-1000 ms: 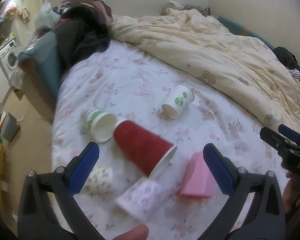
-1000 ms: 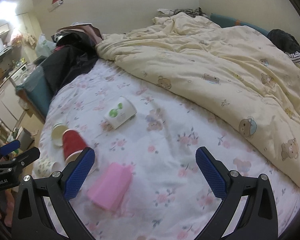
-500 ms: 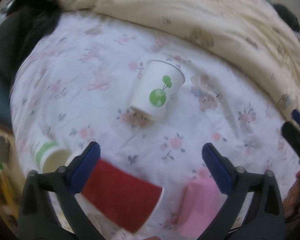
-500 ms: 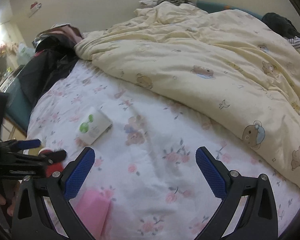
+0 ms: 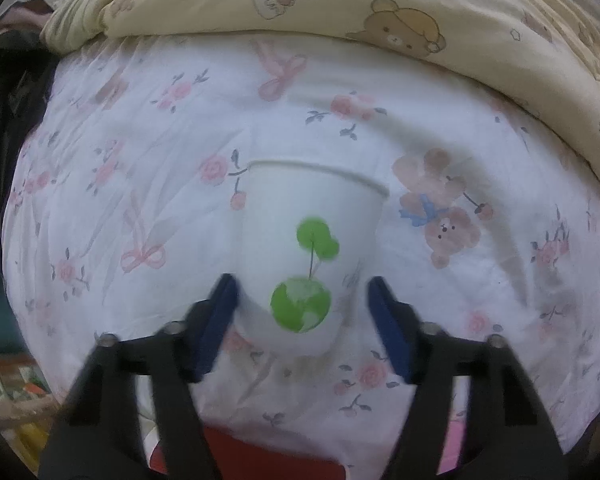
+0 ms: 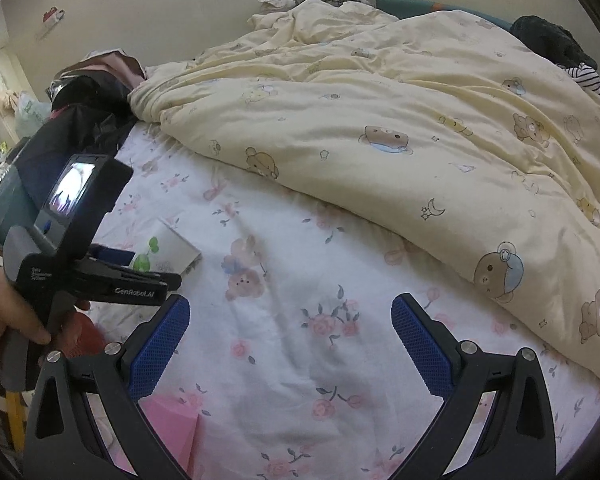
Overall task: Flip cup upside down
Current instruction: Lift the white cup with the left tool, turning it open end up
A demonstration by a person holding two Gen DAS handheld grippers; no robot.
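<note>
A white paper cup (image 5: 300,248) with a green globe print lies on its side on the floral sheet, base toward me, rim away. My left gripper (image 5: 302,292) is open with its blue pads on either side of the cup's base end; the left pad looks close to or touching it. The cup also shows in the right wrist view (image 6: 168,252), partly hidden behind the left gripper's body (image 6: 100,276). My right gripper (image 6: 288,316) is open and empty above the sheet.
A yellow bear-print duvet (image 6: 380,120) covers the far and right side of the bed. A red cup (image 5: 260,460) and a pink cup (image 6: 168,428) lie near the front edge. Dark clothes (image 6: 84,104) are piled at the far left.
My left gripper has moved forward and down over the other cups until its pads flank the white cup's base, narrowing a little. My right gripper has shifted slightly forward.
</note>
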